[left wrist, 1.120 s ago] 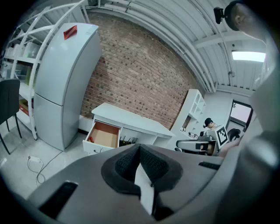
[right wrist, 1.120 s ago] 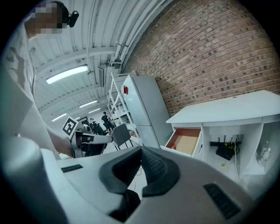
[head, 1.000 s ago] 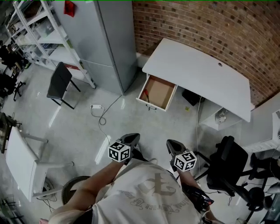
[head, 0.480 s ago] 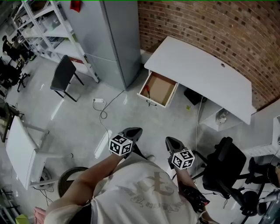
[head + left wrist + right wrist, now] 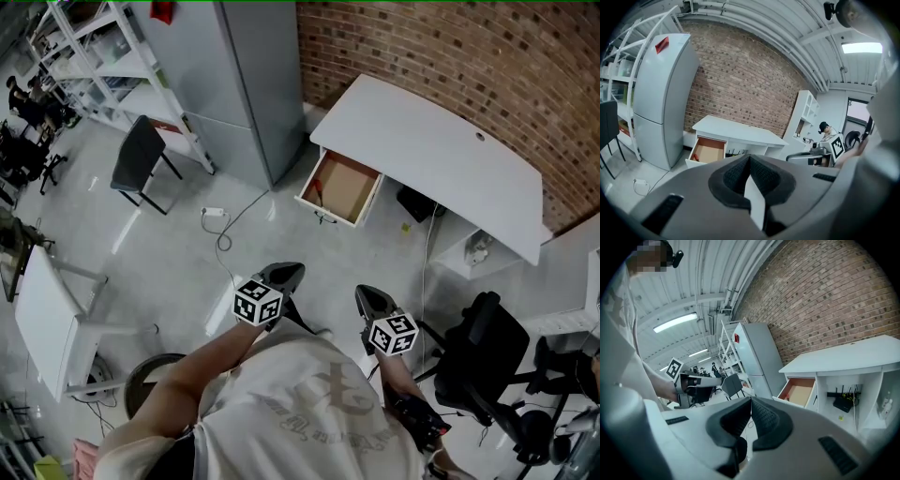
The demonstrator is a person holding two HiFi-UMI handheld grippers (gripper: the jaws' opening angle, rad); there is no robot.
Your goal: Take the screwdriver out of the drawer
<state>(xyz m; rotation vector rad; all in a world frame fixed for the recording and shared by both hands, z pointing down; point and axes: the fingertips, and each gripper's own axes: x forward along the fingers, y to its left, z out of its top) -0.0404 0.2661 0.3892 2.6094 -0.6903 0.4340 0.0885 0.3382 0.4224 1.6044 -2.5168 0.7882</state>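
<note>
The left tool (image 5: 286, 272) is hanging in front of the person's chest with its pads pressed together and nothing between them. The right tool (image 5: 367, 296) is riding just beside it at 3 o'clock, also pressed together and empty. Both are pointing forward and slightly down across open floor, well apart from the furniture.

In the head view, the white bench (image 5: 431, 155) is standing against the brick wall (image 5: 450, 47). Its single drawer (image 5: 345, 190) is hanging pulled out toward the person, at about 1 o'clock from the left tool and 11 o'clock from the right one.

The screwdriver (image 5: 319, 194) is showing only as a small red shape lying inside the drawer against its left wall. Its long axis seems to be running along that wall, though it is too small to be sure. The rest of the drawer floor is looking bare.

The left tool appears to be the nearer one, since the screwdriver is lying on its side of the drawer.
</note>
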